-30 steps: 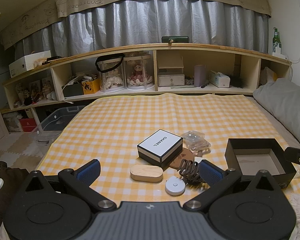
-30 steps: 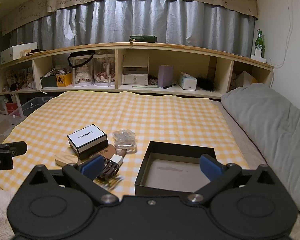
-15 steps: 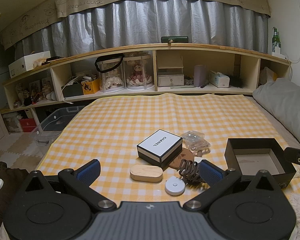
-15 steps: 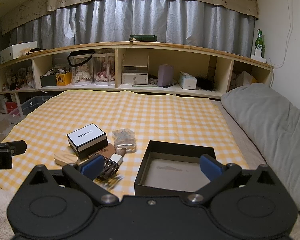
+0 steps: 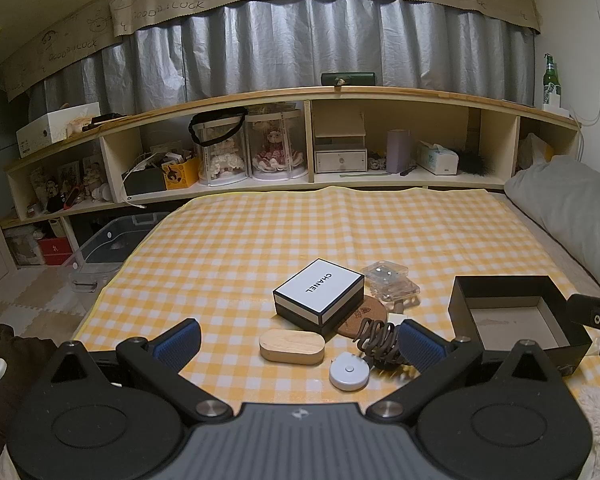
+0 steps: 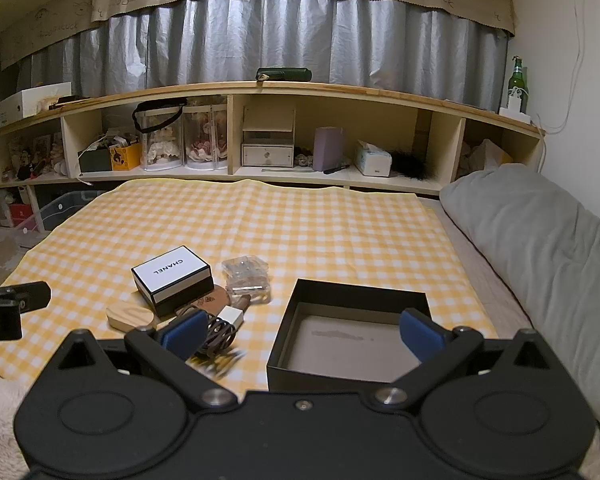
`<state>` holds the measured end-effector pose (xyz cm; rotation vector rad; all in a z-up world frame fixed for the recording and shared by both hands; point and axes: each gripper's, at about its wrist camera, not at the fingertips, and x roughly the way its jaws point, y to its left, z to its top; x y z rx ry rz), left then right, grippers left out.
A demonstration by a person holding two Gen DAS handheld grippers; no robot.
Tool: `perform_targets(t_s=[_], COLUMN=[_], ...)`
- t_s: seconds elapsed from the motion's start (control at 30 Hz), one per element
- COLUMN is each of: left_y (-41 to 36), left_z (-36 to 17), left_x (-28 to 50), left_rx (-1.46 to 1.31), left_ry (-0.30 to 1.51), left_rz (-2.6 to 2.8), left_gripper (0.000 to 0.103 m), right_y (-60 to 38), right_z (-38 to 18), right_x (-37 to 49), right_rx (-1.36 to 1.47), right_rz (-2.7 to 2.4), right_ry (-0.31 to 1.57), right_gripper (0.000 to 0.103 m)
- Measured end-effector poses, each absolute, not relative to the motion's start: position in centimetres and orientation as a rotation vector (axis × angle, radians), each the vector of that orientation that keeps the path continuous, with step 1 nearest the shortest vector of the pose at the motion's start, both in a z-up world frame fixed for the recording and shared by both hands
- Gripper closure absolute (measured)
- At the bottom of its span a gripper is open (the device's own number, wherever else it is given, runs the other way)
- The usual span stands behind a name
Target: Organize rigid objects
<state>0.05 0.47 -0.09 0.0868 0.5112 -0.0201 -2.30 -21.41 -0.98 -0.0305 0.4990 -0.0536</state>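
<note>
Left wrist view: rounded wooden block [image 5: 292,346], glossy lidded box [image 5: 319,295], both grippers' fingers [image 5: 179,340] wide.

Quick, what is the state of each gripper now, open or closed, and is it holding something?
Left gripper: open, holding nothing.
Right gripper: open, holding nothing.

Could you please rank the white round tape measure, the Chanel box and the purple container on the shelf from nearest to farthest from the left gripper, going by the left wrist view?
From the left gripper:
1. White round tape measure, just ahead, slightly right.
2. Chanel box, farther out on the checked cloth, near centre.
3. Purple container, far back in the shelf, right of centre.
</note>
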Motion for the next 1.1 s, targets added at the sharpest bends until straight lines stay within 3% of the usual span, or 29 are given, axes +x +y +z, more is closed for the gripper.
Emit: perform_targets(t_s=[1.1], left_y=[-0.12], left_z=[0.2], left_x=[0.01], left_rx=[0.07], left_ry=[0.49], left_rz=[-0.029], left_gripper=[0.0], right_y=[-21.56], right_z=[-0.95], right_x=[-2.33], right_rx=[-0.024], right_rz=[-0.094], right_ry=[0.484], right_gripper=[0.0])
